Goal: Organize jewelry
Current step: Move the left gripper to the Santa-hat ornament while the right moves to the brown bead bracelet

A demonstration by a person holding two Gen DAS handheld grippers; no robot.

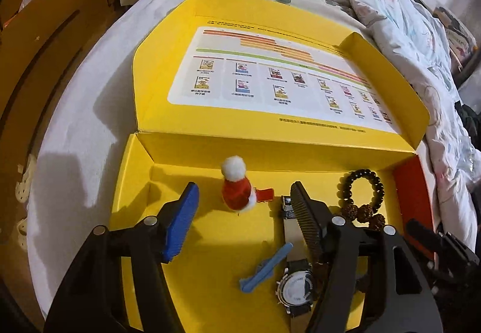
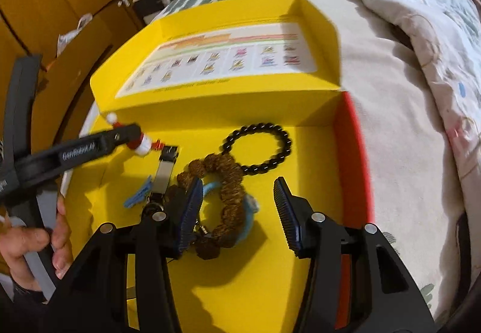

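Note:
An open yellow box (image 1: 210, 242) lies on a bed and holds the jewelry. My left gripper (image 1: 244, 185) hangs open over it, with a red and white Santa-hat hair clip (image 1: 236, 197) standing between its fingertips, untouched. Near its right finger lie a silver wristwatch (image 1: 296, 282), a blue hair clip (image 1: 264, 267), a black bead bracelet (image 1: 363, 188) and brown beads (image 1: 365, 211). My right gripper (image 2: 237, 181) is open above the brown bead bracelet (image 2: 231, 191), which lies between its fingers beside something light blue (image 2: 251, 206). The black bracelet (image 2: 261, 149) lies just beyond.
The box's lid (image 1: 270, 77) lies flat behind it, with a printed chart inside. White sheet (image 1: 90, 122) surrounds the box; a rumpled quilt (image 1: 405, 17) is piled at the back and right. Wooden cupboards (image 1: 45, 17) stand at left. A hand (image 2: 30, 242) holds the left gripper's handle.

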